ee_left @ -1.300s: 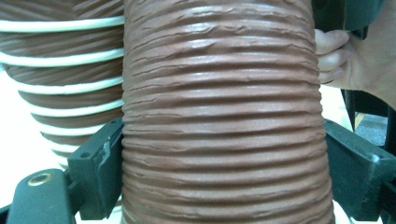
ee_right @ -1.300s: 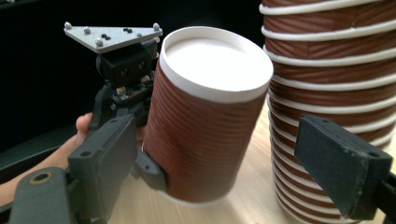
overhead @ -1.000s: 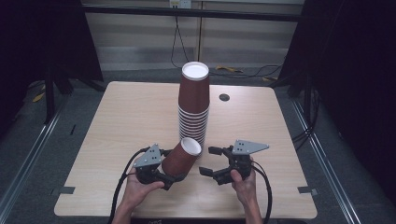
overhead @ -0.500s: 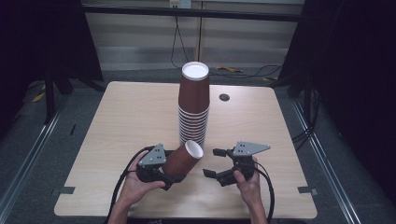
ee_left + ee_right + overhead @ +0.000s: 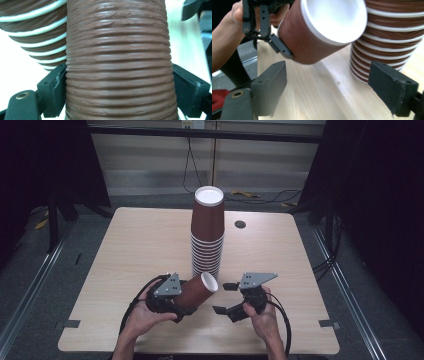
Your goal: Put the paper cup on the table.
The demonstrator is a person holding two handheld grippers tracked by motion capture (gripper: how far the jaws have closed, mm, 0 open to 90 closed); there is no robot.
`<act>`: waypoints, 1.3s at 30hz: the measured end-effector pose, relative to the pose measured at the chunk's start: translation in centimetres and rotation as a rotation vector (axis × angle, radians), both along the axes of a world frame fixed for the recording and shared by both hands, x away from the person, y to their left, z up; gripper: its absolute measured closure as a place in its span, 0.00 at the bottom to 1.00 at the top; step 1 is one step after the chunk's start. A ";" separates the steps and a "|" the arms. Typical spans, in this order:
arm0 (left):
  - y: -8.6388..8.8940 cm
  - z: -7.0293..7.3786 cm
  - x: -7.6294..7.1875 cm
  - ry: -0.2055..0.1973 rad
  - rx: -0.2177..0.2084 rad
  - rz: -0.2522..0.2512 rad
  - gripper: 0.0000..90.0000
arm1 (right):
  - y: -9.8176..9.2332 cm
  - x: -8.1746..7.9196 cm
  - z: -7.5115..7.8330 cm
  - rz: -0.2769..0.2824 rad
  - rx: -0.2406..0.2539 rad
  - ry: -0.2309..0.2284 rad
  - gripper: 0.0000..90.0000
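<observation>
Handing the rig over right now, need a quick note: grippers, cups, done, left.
Left gripper: jaws have just been closing, now clamped on one brown cup, held tilted, mouth toward the right gripper.
Right gripper: open, holding nothing, beside the cup's mouth.
Cup stack: upright, mid-table, just behind the held cup.
Done: one cup gripped, apart from the stack.
Left: likely pass the cup to the right gripper or set it down.

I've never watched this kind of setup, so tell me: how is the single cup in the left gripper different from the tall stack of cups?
The single cup lies tilted, lifted off the table; the stack of cups stands on it.
The single cup is clamped in the left gripper, its jaws just closing further; nothing grips the stack.
The cup is one; the stack is many nested, white rims showing.
Both are brown ribbed paper with white rims.
</observation>
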State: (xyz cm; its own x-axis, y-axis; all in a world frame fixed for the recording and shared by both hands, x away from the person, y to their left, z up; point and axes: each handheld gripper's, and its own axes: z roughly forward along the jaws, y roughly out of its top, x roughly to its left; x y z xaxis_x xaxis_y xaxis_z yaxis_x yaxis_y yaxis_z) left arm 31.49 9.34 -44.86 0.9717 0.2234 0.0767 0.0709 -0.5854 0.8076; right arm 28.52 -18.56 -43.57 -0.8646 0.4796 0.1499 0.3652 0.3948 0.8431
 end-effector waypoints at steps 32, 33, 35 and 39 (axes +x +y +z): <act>-2.0 0.6 -0.1 -0.015 0.232 -0.095 0.15 | 1.1 1.2 0.2 0.113 -0.170 0.084 0.19; -2.2 0.7 -0.2 -0.013 0.248 -0.098 0.15 | 1.1 1.2 0.2 0.111 -0.173 0.083 0.17; -2.4 0.7 -0.3 -0.019 0.265 -0.102 0.15 | 1.1 1.3 0.2 0.113 -0.172 0.088 0.17; -2.7 0.8 -0.3 -0.021 0.278 -0.112 0.15 | 1.3 1.4 0.1 0.115 -0.189 0.092 0.17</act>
State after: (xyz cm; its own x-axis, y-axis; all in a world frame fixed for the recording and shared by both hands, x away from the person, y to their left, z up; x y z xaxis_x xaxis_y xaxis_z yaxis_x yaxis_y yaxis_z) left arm 31.20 6.63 -44.02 0.9867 0.0820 0.1402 -0.0220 -0.7876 0.6158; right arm 29.89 -17.28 -43.46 -0.9021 0.4055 0.1475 0.3803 0.5857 0.7157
